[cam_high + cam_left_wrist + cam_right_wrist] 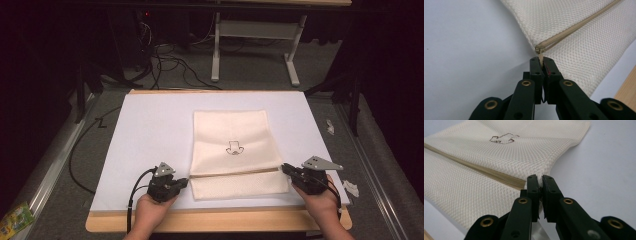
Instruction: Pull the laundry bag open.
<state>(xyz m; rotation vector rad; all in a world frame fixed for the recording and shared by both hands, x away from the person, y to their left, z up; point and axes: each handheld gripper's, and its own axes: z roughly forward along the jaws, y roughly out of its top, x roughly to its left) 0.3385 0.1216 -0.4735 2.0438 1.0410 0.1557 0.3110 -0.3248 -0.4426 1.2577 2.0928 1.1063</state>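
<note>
Hands: two, entering the high view from the bottom edge, each carrying a gripper.

Left gripper (181, 183): jaws closed on the zip pull (540, 58) at the bag's left end; in the left gripper view the tan tab sits pinched between the jaw tips, slider just beyond them.

Right gripper (287, 169): jaws closed on the bag's right edge, at the end of the zip; in the right gripper view a sliver of mesh shows between the jaw tips.

Bag (232, 150): cream mesh, flat, near the middle of the white sheet (150, 130), small dark emblem (233, 147) on its upper panel. Zip (235, 172) runs across the lower part from one gripper to the other.

Counter (220, 220): wooden edge showing along the near side, under the sheet.

Step, as judged: drawing the zip along while the far end is anchored. Handling notes: hold the right grip firm so the fabric stays taut; pull the tab in line with the zip, low and level, not upward; move steadily, since mesh bunches ahead of a slider and the small tab may slip out of the jaws if jerked.
</note>
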